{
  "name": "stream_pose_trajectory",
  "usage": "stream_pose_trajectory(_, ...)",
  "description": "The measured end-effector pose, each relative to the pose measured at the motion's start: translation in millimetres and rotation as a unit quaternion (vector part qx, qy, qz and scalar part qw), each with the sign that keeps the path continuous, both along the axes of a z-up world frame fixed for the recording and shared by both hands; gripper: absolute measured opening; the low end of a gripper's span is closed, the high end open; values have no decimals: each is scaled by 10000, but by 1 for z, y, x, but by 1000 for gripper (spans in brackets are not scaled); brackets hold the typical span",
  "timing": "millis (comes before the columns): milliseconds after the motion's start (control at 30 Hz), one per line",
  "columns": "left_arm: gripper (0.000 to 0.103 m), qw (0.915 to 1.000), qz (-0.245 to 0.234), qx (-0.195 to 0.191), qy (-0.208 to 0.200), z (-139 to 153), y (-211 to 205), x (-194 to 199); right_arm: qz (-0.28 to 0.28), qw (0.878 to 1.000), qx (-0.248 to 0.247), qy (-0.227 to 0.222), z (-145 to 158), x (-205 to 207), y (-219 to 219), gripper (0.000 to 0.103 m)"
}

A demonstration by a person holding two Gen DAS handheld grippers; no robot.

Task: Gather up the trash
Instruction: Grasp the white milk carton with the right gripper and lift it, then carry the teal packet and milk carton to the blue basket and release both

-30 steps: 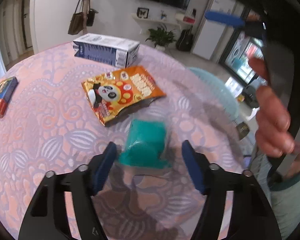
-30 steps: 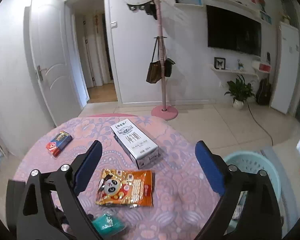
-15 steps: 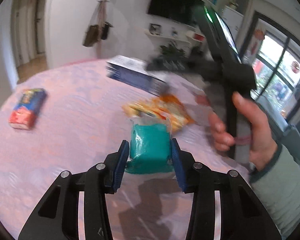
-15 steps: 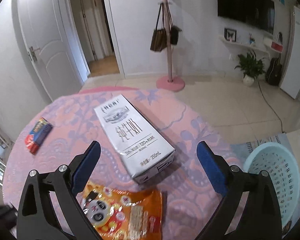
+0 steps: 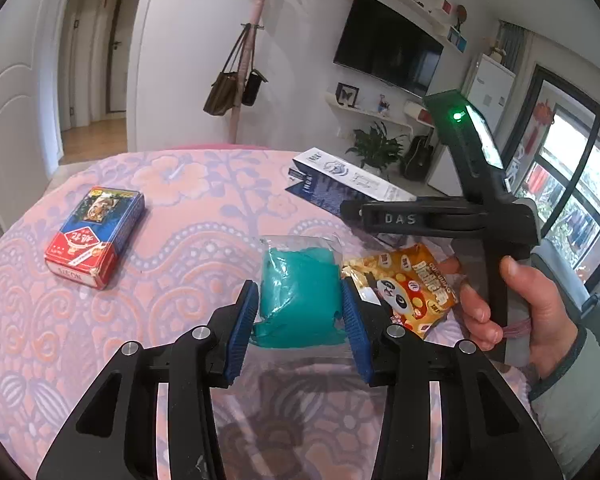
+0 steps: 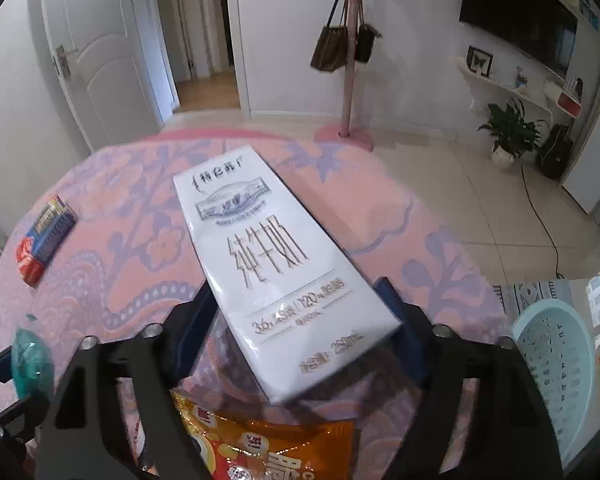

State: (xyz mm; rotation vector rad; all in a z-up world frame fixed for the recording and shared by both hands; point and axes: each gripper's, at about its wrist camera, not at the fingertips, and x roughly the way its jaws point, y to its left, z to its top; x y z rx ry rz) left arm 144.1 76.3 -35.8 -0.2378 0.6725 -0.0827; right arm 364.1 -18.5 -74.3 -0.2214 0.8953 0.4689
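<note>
Left gripper (image 5: 300,312) low, level, blue pads pinching teal plastic-wrapped packet (image 5: 298,288). Right gripper (image 6: 296,316), at its 2 o'clock, jaws spread around white rectangular milk carton (image 6: 276,268), pads not touching.

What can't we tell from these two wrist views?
- Right gripper: milk carton covers its fingertips in the right view, so contact is unclear.
- Snack bag: cut by the bottom edge, right view.
- Basket: contents hidden by its wall and the fisheye edge.
- Teal packet: underside hidden between the left gripper pads; lifted or resting is unclear.
- Red-blue box: print too small.
</note>
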Motion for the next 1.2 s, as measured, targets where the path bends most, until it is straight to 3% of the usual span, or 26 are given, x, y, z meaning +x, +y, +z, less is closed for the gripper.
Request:
stream_pose_trajectory(133, 41, 10000, 8, -89, 33, -2, 1, -1, 52, 9998, 5, -183, 3, -7, 1, 60)
stream_pose_trajectory(333, 41, 9999, 7, -159, 31, -5, 4, 2, -29, 9981, 312, -528, 14, -18, -11, 55)
stream_pose_trajectory(567, 41, 9999, 46, -69, -97, -2, 4, -1, -376, 9921, 993, -669, 29, -20, -44, 55)
stream_pose_trajectory(733, 41, 9996, -74, 99, -266, 23, -11, -4, -560, 9869, 1260, -840, 47, -40, -72, 55)
stream_pose_trajectory(1000, 41, 9933, -815, 167, -802, 85, -81, 9, -1005, 9688, 1704, -1493, 101, -86, -150, 55)
stream_pose_trajectory(1200, 41, 9853, -1481, 81, -849, 102, -156, 42, -1565, 9566, 1710, -1766, 115, -108, -222, 55)
